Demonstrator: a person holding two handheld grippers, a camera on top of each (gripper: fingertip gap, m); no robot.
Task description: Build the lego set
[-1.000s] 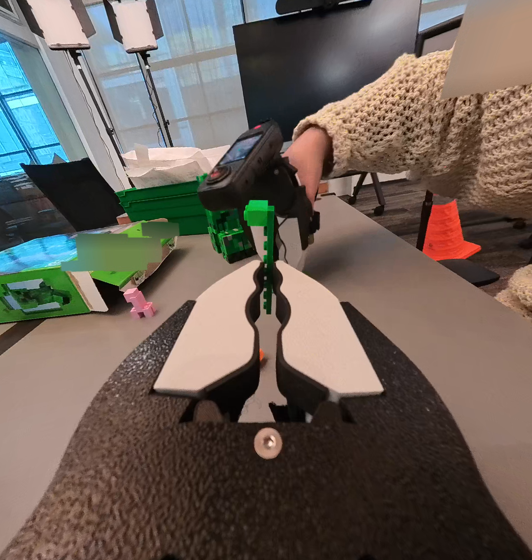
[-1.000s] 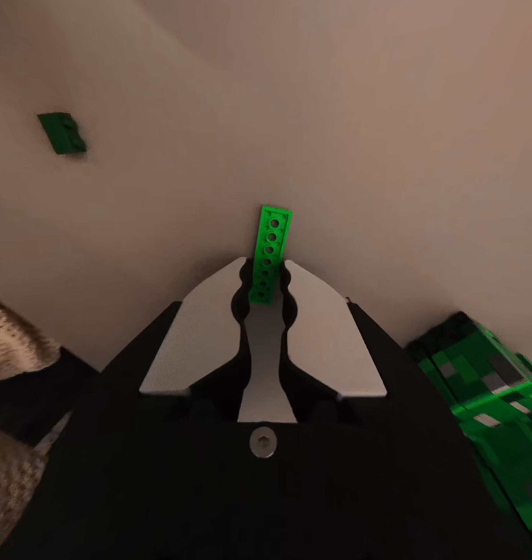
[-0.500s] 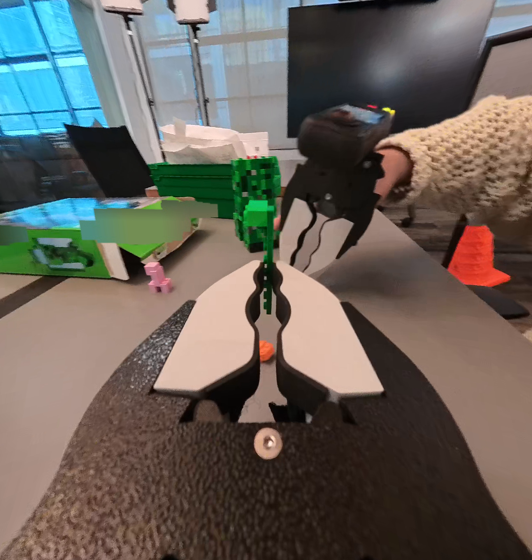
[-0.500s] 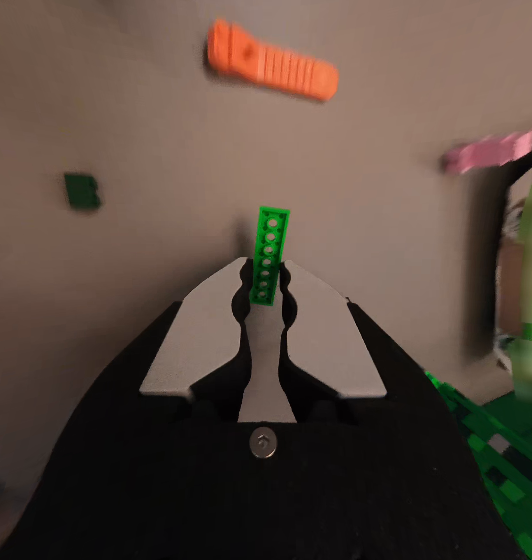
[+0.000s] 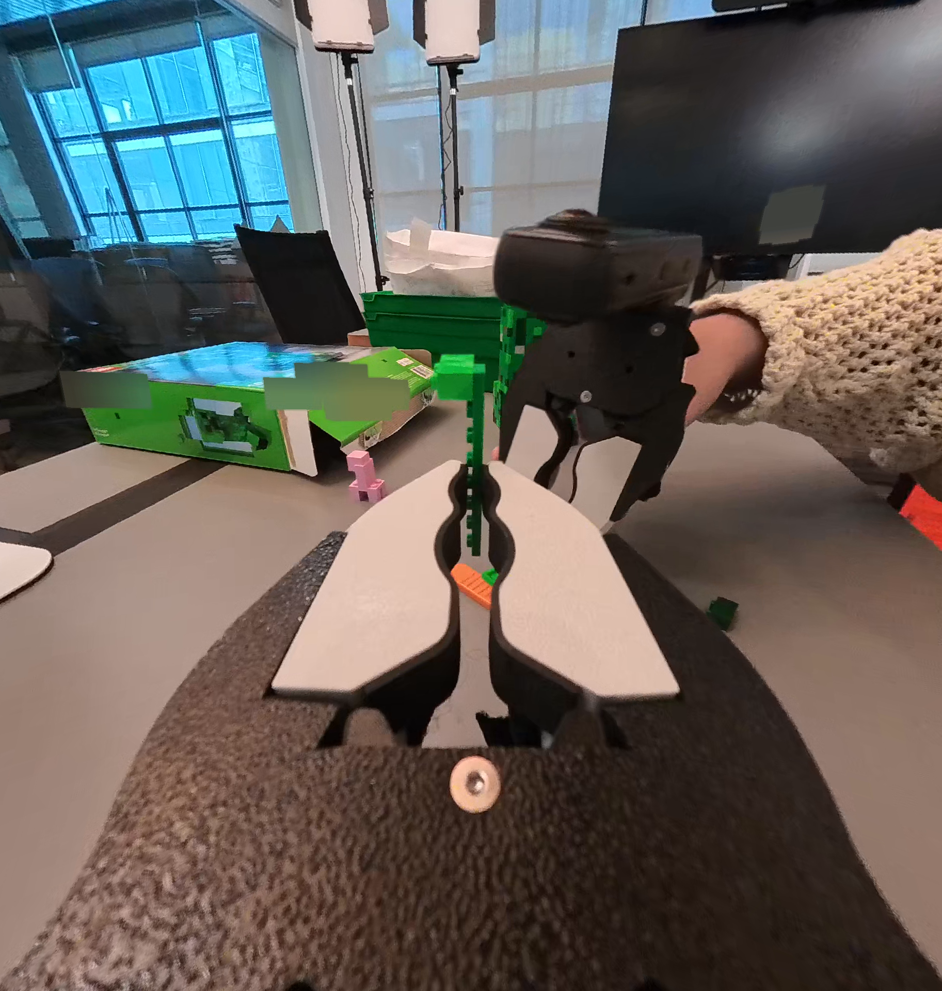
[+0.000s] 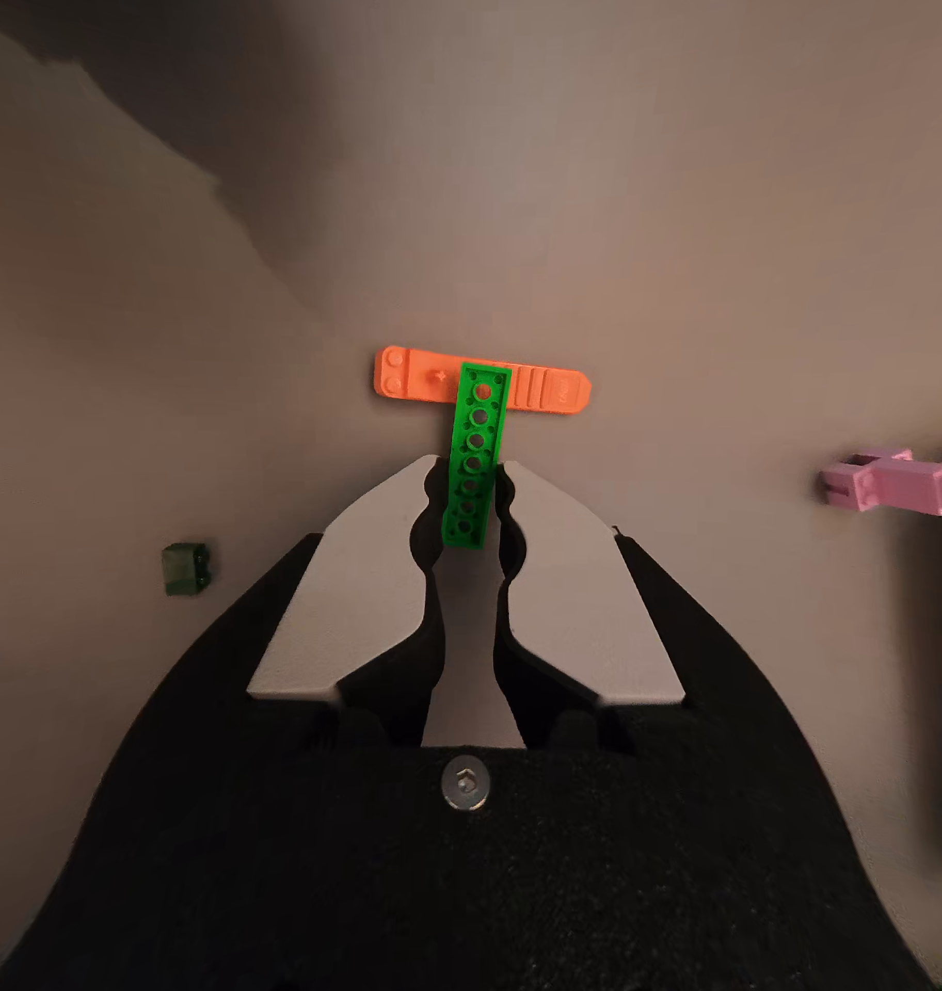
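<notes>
My left gripper [image 5: 475, 472] is shut on a thin dark green plate strip [image 5: 475, 482] held upright, with a bright green brick [image 5: 454, 377] at its top. My right gripper [image 6: 471, 464] is shut on a bright green long plate [image 6: 474, 456], seen from its underside, held above the table over the orange brick separator [image 6: 543, 389]. The right gripper also shows in the left wrist view [image 5: 576, 482], pointing down just right of my strip. The green pixel-pattern creeper model [image 5: 511, 343] stands behind it, mostly hidden.
A small dark green brick [image 6: 185, 568] [image 5: 723, 611] lies on the grey table [image 5: 136, 590]. A pink pig figure [image 5: 365, 477] [image 6: 897, 482] stands near the green set box [image 5: 216, 413]. Green stacked trays [image 5: 431, 322] with paper are behind. An orange cone [image 5: 935, 520] is at right. Tip to tip, the grippers are about 12 cm apart.
The right gripper has swung across the table with its plate and now hangs over the orange separator. My left gripper shifted, so the box and pig sit more central.
</notes>
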